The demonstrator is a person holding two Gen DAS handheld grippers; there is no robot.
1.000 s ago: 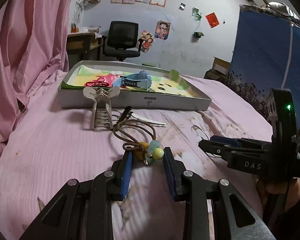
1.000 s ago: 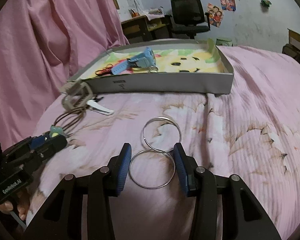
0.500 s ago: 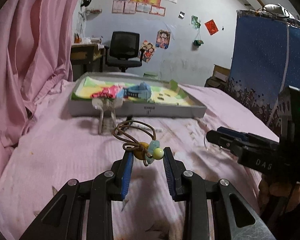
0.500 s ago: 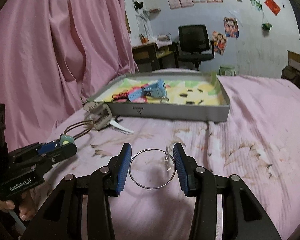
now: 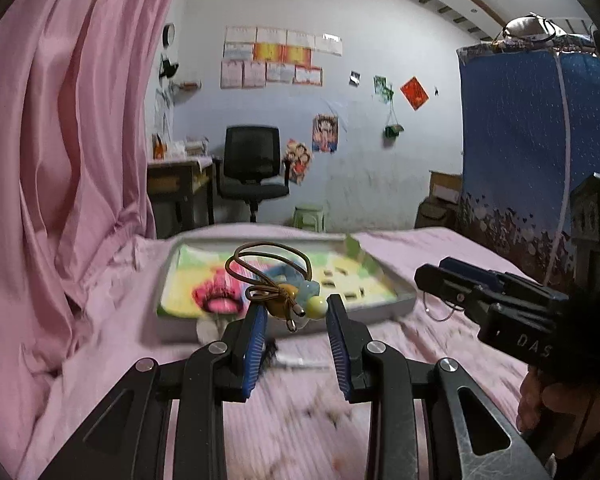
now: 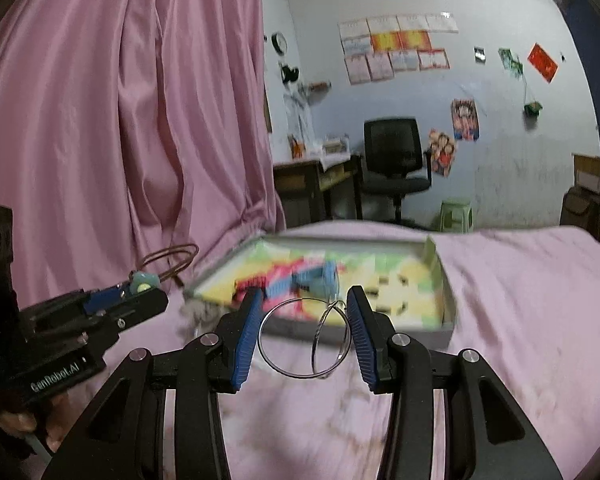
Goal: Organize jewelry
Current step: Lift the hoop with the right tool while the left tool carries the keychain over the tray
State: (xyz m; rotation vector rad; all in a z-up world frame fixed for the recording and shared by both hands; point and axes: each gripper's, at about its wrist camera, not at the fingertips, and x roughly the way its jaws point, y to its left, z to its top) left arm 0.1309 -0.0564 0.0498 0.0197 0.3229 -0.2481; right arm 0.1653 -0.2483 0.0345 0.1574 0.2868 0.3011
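— Tongs on the left?

— Left tongs up off the bed, roughly level, aimed at the tray. Pinching the beads of a cord bracelet between the blue pads.

— And the right?

— Right tongs alongside, also lifted and aimed at the tray. Clamped across a pair of silver hoops, pad to pad. Right hand wrapped round the handle low at the picture's edge, left hand likewise in the other view.

— Anything seen from only one side?

— From the right wrist, the left tongs side-on, with the beads right at the tips and the brown loop standing out beyond them. From the left wrist, the right tongs in profile, only a thin curve of wire hanging below. Tray contents blurred in both, just pink, blue and yellow patches.

— Which way does the bracelet run?

— Beads at the pads, cord loop stretching forward and upward, away from the tongs, over the tray's near wall as seen from the left wrist. A small metal end dangling below the beads.

— And the hoops?

— One face-on to the right wrist camera, spanning the gap. The other turned nearly edge-on, upright, next to the right pad. Both clear of the bed, just short of the tray.
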